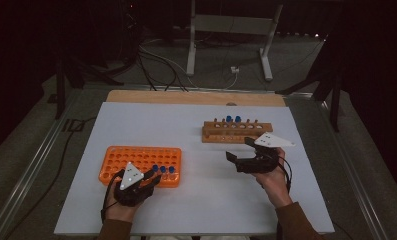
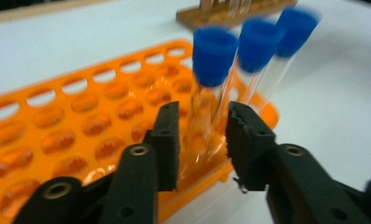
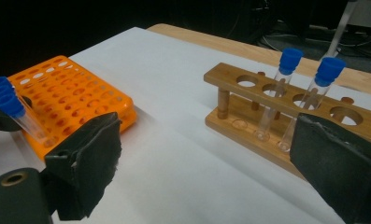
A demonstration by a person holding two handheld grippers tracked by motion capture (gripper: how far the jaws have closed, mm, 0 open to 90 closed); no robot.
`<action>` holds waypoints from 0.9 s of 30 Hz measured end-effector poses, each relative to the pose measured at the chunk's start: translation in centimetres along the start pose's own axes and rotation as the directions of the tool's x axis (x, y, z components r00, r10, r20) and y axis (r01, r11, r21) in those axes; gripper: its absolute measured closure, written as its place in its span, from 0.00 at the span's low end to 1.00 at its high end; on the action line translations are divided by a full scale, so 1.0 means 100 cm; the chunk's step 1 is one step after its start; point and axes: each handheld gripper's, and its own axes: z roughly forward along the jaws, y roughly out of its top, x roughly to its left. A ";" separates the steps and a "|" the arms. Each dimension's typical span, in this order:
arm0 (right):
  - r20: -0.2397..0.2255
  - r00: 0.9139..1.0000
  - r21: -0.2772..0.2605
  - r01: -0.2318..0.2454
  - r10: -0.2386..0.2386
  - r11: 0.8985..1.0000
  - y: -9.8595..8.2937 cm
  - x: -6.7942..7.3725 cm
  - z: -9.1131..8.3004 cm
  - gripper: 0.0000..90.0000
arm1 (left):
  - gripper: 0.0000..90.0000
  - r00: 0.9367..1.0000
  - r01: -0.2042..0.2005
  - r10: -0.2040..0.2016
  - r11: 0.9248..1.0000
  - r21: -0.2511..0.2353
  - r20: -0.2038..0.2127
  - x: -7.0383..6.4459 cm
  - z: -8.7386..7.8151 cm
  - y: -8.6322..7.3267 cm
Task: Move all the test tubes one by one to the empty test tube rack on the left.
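An orange tube rack lies at the front left of the table, with three blue-capped glass tubes standing along its near right edge. My left gripper is at that corner. In the left gripper view my left gripper is open, its jaws on either side of the nearest tube with small gaps. A wooden rack at the right holds two blue-capped tubes. My right gripper hovers just in front of it, wide open and holding nothing.
The white table top has free room between the two racks and along the front. A wooden strip runs along the far edge. Cables and a metal stand's legs lie on the floor beyond.
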 end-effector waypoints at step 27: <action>0.132 0.991 -0.033 -0.033 0.037 0.999 0.045 -0.034 0.007 0.10 | 0.01 0.982 0.099 -0.127 0.977 -0.188 -0.139 0.026 -0.025 0.013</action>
